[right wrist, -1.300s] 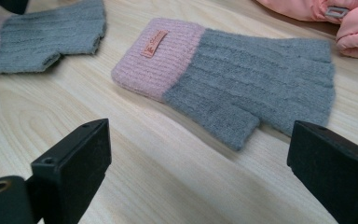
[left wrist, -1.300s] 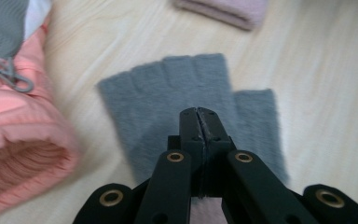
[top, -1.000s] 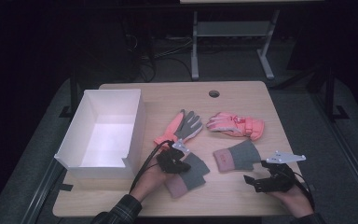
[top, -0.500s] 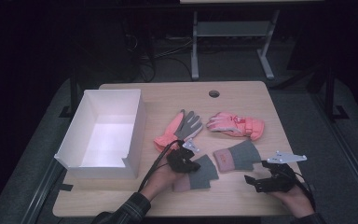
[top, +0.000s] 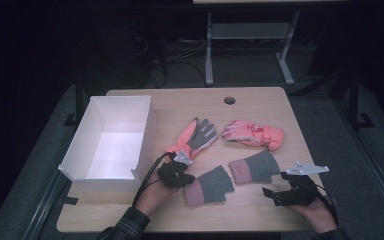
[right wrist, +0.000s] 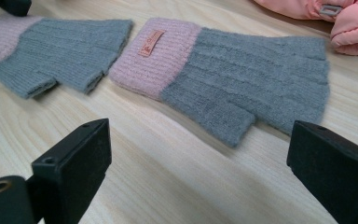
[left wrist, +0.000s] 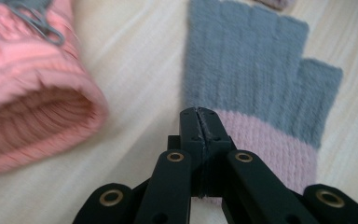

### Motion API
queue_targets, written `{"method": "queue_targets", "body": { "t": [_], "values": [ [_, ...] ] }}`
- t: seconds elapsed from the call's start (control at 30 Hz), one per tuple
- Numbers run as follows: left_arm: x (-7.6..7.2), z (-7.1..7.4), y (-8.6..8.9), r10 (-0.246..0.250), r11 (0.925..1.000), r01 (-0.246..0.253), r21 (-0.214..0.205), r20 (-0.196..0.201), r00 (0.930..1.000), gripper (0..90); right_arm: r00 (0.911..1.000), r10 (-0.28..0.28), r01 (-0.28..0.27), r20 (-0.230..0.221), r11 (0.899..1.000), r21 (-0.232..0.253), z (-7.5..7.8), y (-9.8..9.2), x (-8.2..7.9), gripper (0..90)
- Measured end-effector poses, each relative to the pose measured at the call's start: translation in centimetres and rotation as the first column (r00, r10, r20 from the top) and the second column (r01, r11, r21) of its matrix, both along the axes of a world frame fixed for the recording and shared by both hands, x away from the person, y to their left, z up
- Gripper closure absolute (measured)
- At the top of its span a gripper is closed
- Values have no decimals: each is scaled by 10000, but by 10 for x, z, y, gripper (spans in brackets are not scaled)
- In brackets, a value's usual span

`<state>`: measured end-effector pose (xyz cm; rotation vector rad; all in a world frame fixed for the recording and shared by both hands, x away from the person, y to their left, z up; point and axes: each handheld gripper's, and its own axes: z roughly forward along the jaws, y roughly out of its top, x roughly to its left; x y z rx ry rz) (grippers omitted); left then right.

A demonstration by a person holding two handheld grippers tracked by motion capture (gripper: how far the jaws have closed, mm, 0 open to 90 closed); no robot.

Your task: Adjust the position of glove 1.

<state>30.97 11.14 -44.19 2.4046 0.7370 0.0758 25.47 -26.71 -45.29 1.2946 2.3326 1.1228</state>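
Two grey mitts lie side by side at the table's near edge. My left gripper has slid back a little toward the box in the last half second. It is clenched tight at the pink cuff of the near mitt, which has barely shifted. Whether any wool is pinched I can't quite tell, so I'd judge the lift not yet begun. My right gripper has kept still, jaws wide, facing the other mitt.

Left tongs beside grey fingerless glove on table
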Motion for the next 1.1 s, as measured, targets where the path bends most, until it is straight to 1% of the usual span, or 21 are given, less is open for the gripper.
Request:
{"method": "queue_targets", "body": {
  "t": [0.07, 0.1, 0.17, 0.2, 0.23, 0.27, 0.3, 0.33, 0.47, 0.5, 0.57, 0.63, 0.77, 0.8, 0.87, 0.9, 0.93, 1.0, 1.03, 1.07, 1.1],
  "values": [
    [-2, 0, 0, -74, 10000, 74, 11, -48, 10000, 895, 10000, 9, -9, -50, 10000, -21, 0, 0, 0, 62],
    [-6, 1, -1, -107, 9999, 107, -35, -44, 9999, 895, 10000, 12, -12, -46, 10000, -13, 0, -1, 0, 61],
    [-10, 1, -1, -160, 9995, 154, -280, -216, 9996, 894, 10000, -11, 11, -46, 10000, 11, 0, -1, 0, 62],
    [-11, 1, 0, -320, 9993, 315, -181, -246, 9992, 894, 10000, -15, 16, -54, 10000, 15, 0, -1, 0, 62],
    [-14, 0, -1, -244, 9993, 236, -289, -285, 9993, 894, 10000, -19, 19, -58, 10000, 11, 0, -1, 0, 62],
    [-15, 0, -1, -412, 9990, 406, -188, -330, 9986, 894, 10000, -15, 15, -59, 10000, 7, 0, -1, 0, 62],
    [-17, -1, -2, -374, 9988, 362, -326, -398, 9985, 894, 10000, -11, 11, -64, 10000, 8, 0, -1, 0, 62],
    [-18, -1, -2, -463, 9986, 452, -288, -397, 9981, 894, 10000, -14, 14, -52, 10000, -7, 0, -1, 0, 62],
    [-23, -2, -5, -377, 9983, 355, -458, -481, 9981, 895, 9999, -36, 36, -96, 10000, 3, 0, 0, 0, 62],
    [-24, -2, -5, -554, 9976, 523, -461, -688, 9961, 896, 9999, -32, 32, -105, 10000, -18, 0, 0, 0, 62],
    [-27, -3, -8, -598, 9968, 553, -578, -786, 9951, 896, 9999, -34, 34, -112, 10000, -20, 0, 0, 1, 62],
    [-33, -4, -13, -760, 9956, 718, -599, -708, 9946, 895, 10000, -50, 50, -84, 10000, 14, 0, 0, 1, 62],
    [-31, -2, -11, -948, 9939, 906, -636, -672, 9932, 883, 9998, -139, 141, -141, 9999, 88, 0, 0, 3, 62],
    [-31, -1, -9, -875, 9934, 822, -803, -649, 9940, 863, 9993, -289, 294, -247, 9994, 172, 0, 1, 3, 62],
    [-31, 3, -4, -890, 9930, 860, -804, -347, 9954, 804, 9985, -447, 455, -319, 9986, 264, 1, 2, 5, 62],
    [-31, 5, -1, -998, 9926, 984, -718, -158, 9949, 760, 9982, -545, 550, -251, 9982, 219, 2, 3, 7, 64],
    [-31, 6, 2, -1032, 9919, 1030, -743, 6, 9947, 699, 9971, -673, 683, -343, 9972, 298, 3, 5, 8, 79],
    [-33, 8, 7, -863, 9924, 882, -856, 267, 9959, 593, 9964, -796, 807, -278, 9958, 423, 5, 7, 11, 158],
    [-33, 8, 10, -914, 9927, 937, -765, 328, 9953, 538, 9951, -970, 980, -203, 9938, 524, 5, 9, 13, 183],
    [-34, 7, 11, -830, 9929, 851, -829, 296, 9961, 496, 9943, -1049, 1059, -215, 9929, 544, 5, 10, 15, 218],
    [-35, 6, 12, -934, 9925, 952, -761, 277, 9952, 459, 9933, -1140, 1147, -166, 9921, 511, 5, 12, 17, 254]
  ]
}}
